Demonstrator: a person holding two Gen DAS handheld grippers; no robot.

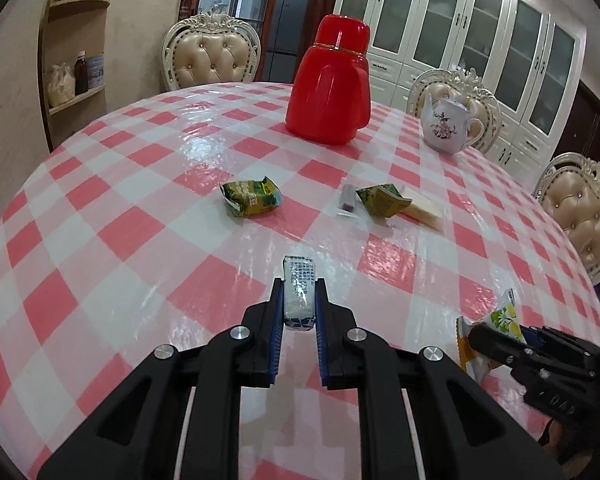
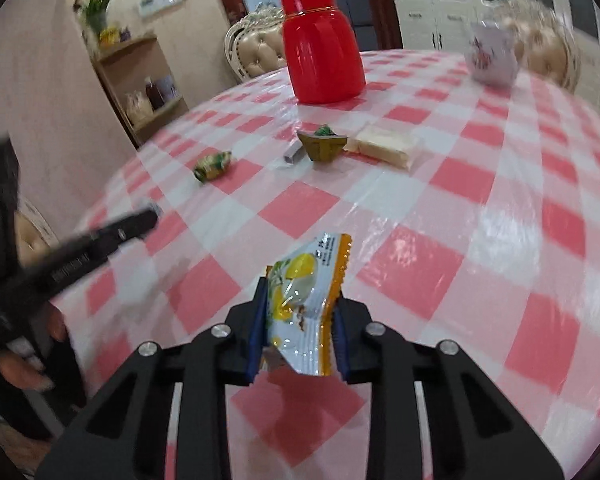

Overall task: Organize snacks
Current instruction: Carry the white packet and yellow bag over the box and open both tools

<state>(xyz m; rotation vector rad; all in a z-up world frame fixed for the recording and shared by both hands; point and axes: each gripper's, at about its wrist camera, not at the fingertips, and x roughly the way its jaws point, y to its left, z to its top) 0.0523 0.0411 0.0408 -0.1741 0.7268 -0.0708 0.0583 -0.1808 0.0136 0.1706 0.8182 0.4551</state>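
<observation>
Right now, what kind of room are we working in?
Most likely a home dining room: a round table under a pink checked cloth, tufted chairs around it, white glass-door cabinets behind, and a thermos and teapot set out.

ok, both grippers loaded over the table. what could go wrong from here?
1. The yellow packet is crumpled and tilted in the right gripper; it could slip.
2. The left gripper holds the white-blue bar only along its near part, so it may pivot.
3. Both grippers are close together and could collide.
</observation>
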